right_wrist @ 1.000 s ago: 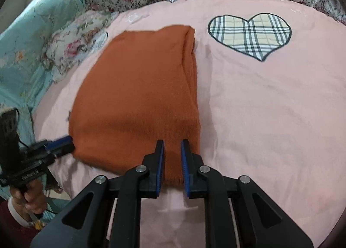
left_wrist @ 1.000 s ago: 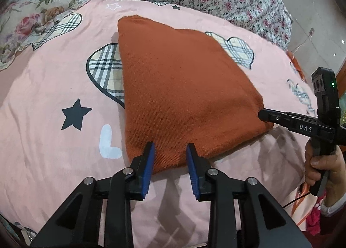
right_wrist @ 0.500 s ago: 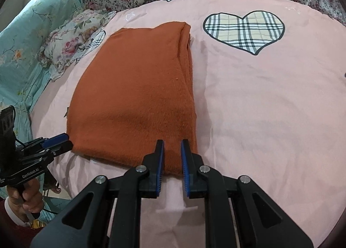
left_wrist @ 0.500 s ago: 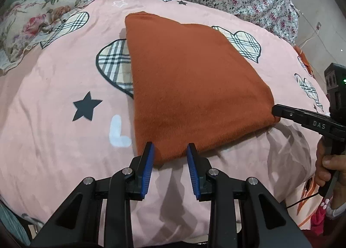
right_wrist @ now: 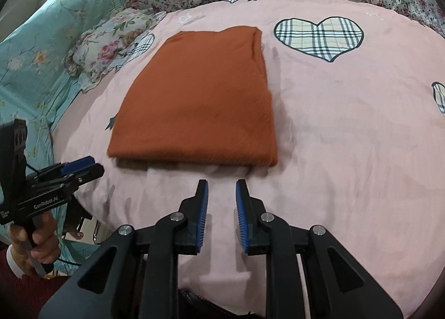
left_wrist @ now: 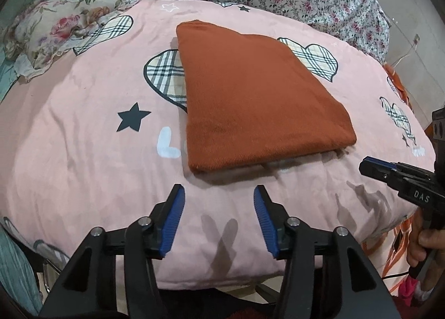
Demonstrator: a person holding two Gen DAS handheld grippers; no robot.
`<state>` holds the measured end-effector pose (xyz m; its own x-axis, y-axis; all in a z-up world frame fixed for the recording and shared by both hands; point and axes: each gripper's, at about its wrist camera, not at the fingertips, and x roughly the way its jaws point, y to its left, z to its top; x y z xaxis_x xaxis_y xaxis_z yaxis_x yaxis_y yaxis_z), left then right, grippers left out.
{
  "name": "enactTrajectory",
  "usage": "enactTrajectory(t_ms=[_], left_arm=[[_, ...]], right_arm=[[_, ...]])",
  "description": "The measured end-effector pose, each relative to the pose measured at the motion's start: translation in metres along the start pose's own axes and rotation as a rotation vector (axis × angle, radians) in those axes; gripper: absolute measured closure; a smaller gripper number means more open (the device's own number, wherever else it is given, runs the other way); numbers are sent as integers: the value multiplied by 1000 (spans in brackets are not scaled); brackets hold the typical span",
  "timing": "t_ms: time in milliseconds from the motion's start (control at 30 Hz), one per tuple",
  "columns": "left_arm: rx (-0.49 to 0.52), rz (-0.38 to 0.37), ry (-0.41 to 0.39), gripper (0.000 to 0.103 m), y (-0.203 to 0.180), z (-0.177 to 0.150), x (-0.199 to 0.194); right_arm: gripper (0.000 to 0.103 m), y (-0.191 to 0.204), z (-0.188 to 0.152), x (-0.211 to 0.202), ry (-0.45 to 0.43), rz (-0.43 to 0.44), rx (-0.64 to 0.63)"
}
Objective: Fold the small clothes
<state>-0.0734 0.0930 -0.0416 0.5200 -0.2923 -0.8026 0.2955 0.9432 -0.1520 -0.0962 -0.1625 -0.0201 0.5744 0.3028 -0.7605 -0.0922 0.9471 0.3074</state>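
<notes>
Rust-orange knit garment, folded into a flat, roughly rectangular packet, lay on the pink bedspread near the front edge of the bed, partly covering two plaid heart prints; its near hem ran about parallel to that edge, an arrangement that left both near corners within easy reach of the two tools. Left tool hovered just short of the near left corner of the garment, apart from it; its jaws had just been opening and stood moderately wide, with nothing between the blue pads but bare bedspread. Right tool hovered likewise just short of the near right corner, clear of the cloth; its jaws had just been opening too, though to a narrower gap, and held nothing. Each tool appeared in the other's view, carried in a hand at the bed's front edge. Judged from the tidy packet and the released corners, a fold seemed just completed, and the tools' stand-off position probably served to free the cloth without dragging it. Floral pillows lay toward the far left corner of the bed.
</notes>
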Motion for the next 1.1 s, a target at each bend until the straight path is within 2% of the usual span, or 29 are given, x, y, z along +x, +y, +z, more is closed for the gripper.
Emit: enactTrajectory(t_ms=[267, 333, 467, 567, 667, 833, 967, 1100], left_arm=[[19, 28, 3, 37, 3, -17, -10], [21, 40, -2, 32, 8, -16, -12], [9, 84, -25, 25, 14, -10, -17], [-2, 93, -35, 22, 16, 0, -17], [4, 107, -12, 21, 12, 14, -10], [61, 183, 40, 21, 3, 44, 0], [20, 158, 92, 21, 3, 67, 2], [17, 147, 63, 20, -3, 73, -1]], right_arm=[[67, 17, -20, -4, 17, -1, -36], [59, 19, -22, -4, 17, 2, -36], [51, 18, -17, -5, 14, 7, -40], [44, 17, -8, -7, 0, 21, -31], [37, 16, 6, -5, -3, 35, -36], [32, 16, 39, 5, 46, 5, -79], [29, 13, 58, 10, 102, -2, -63], [18, 12, 67, 5, 102, 13, -58]])
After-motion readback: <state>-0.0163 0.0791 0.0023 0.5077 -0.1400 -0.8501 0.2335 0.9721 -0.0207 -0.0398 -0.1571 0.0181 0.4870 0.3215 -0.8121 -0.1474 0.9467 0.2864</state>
